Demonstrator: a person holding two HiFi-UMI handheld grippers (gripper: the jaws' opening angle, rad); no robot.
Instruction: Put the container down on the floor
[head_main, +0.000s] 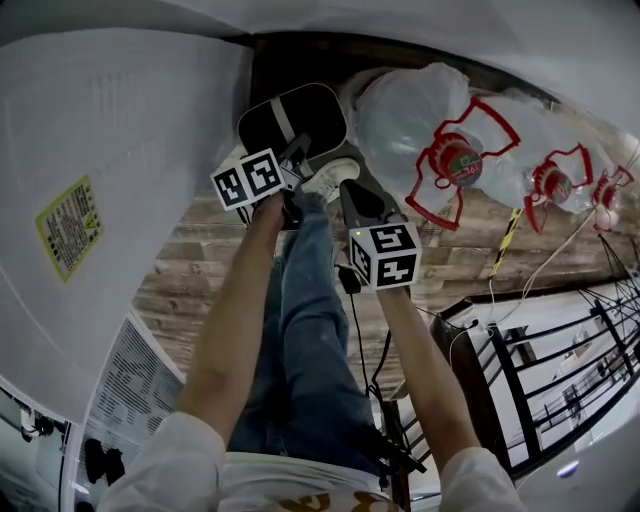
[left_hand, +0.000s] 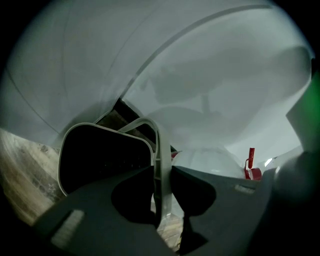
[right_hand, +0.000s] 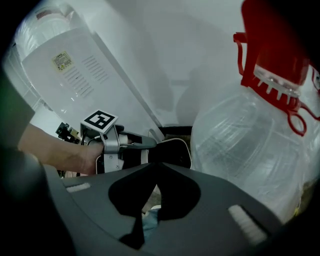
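Holding the container (head_main: 300, 118) by its handle (left_hand: 156, 135) in the left hand-held gripper (left_hand: 161, 172), right hand-held gripper (right_hand: 155, 167) clenched empty; likely next, lowering flat onto the floor (head_main: 200, 250), then releasing.

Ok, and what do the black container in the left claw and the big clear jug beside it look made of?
The black rounded container with pale rim: likely moulded plastic, matt; its thin pale handle is uniform and smooth. The large clear jug: thin transparent plastic, glossy, with ribbed walls; its red cap looks like opaque plastic.
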